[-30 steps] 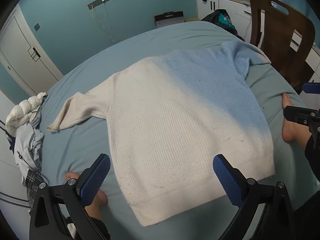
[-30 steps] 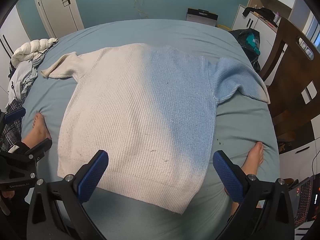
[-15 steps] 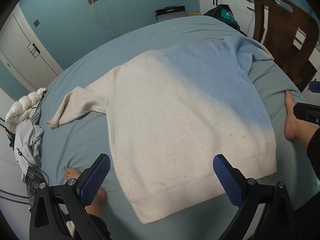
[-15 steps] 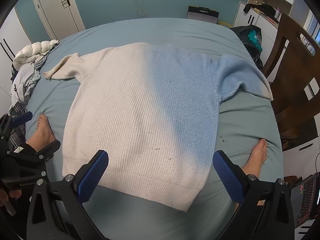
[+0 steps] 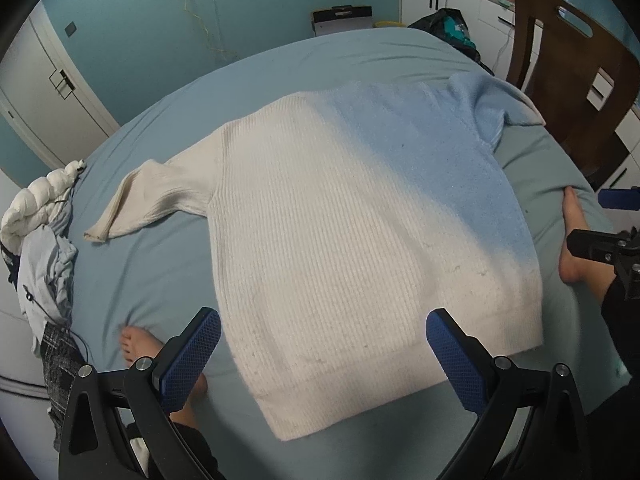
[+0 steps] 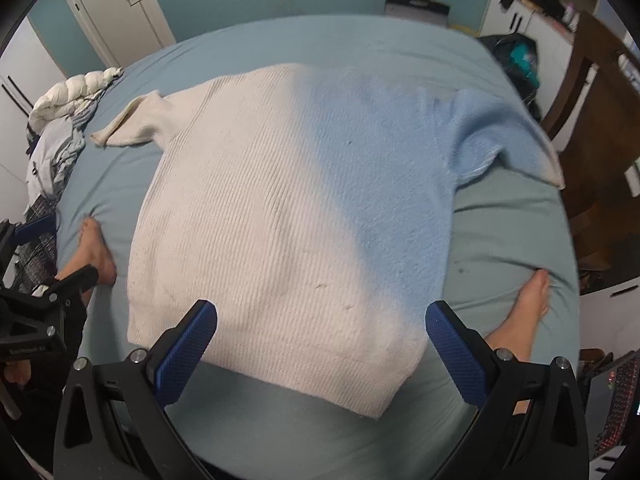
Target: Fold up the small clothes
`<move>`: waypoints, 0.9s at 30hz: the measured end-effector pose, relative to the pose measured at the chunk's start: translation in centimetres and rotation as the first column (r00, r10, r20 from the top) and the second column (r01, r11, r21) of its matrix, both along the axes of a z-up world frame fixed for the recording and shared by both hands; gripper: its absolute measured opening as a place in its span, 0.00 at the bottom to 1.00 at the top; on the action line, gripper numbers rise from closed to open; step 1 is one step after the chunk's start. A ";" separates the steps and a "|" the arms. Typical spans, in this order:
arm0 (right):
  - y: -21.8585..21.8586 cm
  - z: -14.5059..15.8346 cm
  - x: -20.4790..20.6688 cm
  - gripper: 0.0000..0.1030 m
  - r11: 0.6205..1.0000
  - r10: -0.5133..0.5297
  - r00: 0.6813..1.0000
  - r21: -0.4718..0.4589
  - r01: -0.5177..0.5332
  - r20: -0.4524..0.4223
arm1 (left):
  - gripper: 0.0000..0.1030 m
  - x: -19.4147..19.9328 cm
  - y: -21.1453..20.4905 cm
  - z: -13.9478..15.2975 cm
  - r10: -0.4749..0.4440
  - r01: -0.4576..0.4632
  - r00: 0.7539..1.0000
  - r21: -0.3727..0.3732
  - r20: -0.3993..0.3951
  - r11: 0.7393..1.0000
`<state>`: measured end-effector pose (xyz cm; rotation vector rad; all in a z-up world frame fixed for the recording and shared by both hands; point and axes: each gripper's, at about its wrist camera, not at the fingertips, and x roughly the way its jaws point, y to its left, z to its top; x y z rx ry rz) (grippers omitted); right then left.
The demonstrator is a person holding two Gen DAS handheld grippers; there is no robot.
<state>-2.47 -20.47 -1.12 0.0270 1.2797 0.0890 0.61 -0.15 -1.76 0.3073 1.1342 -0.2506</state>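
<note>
A ribbed knit sweater (image 5: 344,220), cream on its left half and pale blue on its right, lies flat on the blue bed sheet (image 5: 160,272) with both sleeves spread and its hem nearest me. My left gripper (image 5: 322,354) hangs open above the hem, nothing between its blue pads. The right gripper (image 6: 320,344) is likewise open over the same sweater (image 6: 304,208), near the hem's right part. Each gripper shows at the edge of the other's view: the right gripper (image 5: 608,240) at right, the left gripper (image 6: 36,300) at left.
A person's bare feet (image 5: 572,240) (image 5: 136,344) rest on the sheet either side of the sweater. A pile of clothes (image 5: 40,240) lies at the bed's left edge. A dark wooden chair (image 5: 572,64) stands at the right, with white cabinets (image 5: 448,0) behind.
Both grippers have drifted slightly forward and lower over the hem, so the sweater looks larger. The sweater itself has not moved.
</note>
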 end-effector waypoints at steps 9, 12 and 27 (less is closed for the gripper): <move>-0.7 -3.0 1.5 0.99 0.998 0.026 0.995 0.057 -0.021 -0.094 | 1.00 2.6 2.9 -4.2 0.060 -0.059 0.977 0.012 -0.203 0.998; -0.9 -3.6 1.8 0.99 0.996 0.042 0.994 0.085 -0.033 -0.102 | 1.00 5.0 6.1 -4.9 0.112 -0.114 0.966 0.006 -0.231 0.993; 0.4 -8.4 5.6 0.99 0.974 0.060 0.974 0.227 -0.010 -0.218 | 1.00 27.4 34.1 -4.5 0.570 -0.579 0.815 0.158 0.098 0.800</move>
